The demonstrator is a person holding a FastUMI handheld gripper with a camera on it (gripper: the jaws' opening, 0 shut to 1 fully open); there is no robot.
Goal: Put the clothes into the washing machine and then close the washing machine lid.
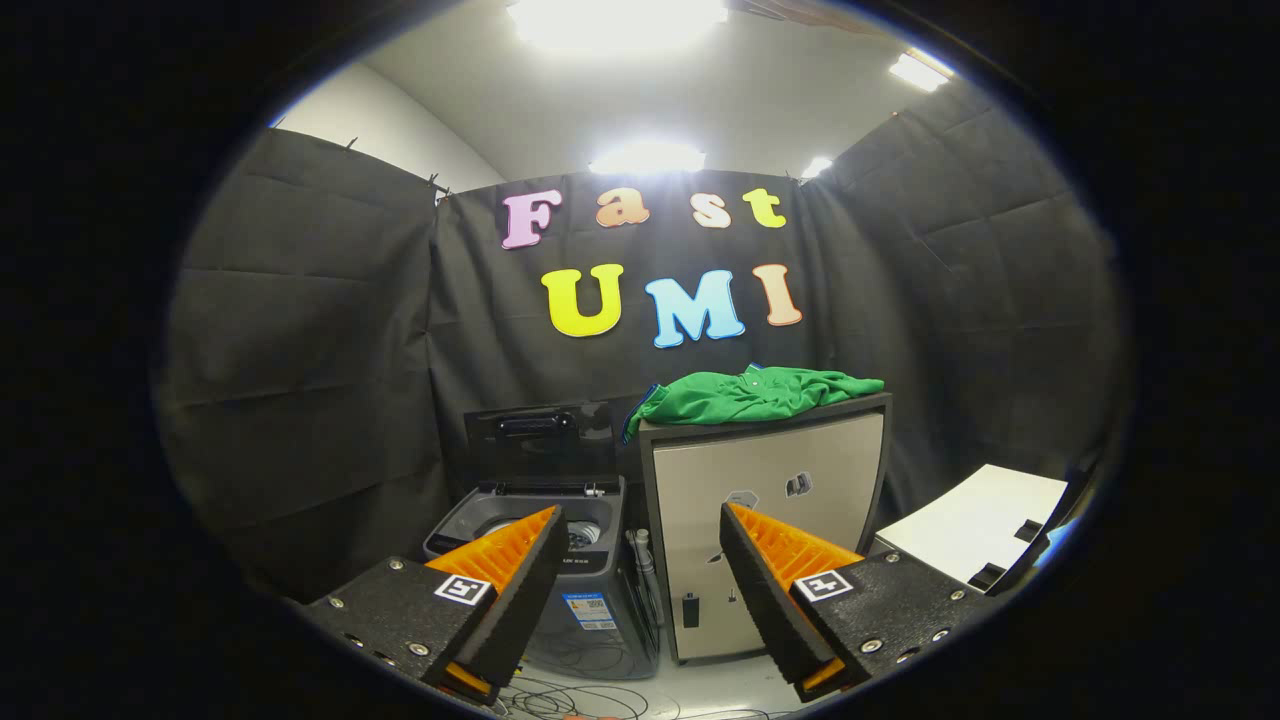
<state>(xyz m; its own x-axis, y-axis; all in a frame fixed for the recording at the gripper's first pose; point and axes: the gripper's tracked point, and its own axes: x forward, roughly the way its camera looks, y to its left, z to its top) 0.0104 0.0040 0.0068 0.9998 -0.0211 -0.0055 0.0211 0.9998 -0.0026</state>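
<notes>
1. The green clothes (752, 394) are lying crumpled on top of the beige cabinet (765, 520), up past the fingers at roughly 12 to 1 o'clock from the gripper (640, 522), with a sleeve hanging a little over the cabinet's left top edge

2. The washing machine (545, 560) is sitting on the floor just to the left of that cabinet, at about 11 o'clock from the gripper, partly hiding behind the left finger. Its lid (540, 436) is standing up and open at the back, so the drum opening is showing

3. The gripper is hanging back from everything, fingers spread wide apart and gripping nothing, not touching the clothes or the machine. The gap between the fingertips is framing the seam between washer and cabinet

4. A grey hose (645, 575) is running down the machine's right side, right next to the cabinet

5. Off at 3 o'clock a white box-like thing (975, 525) is sitting near the cabinet, can't tell what it is exactly

6. Loose cables (590, 700) are lying on the floor at 6 o'clock, between the fingers
</notes>
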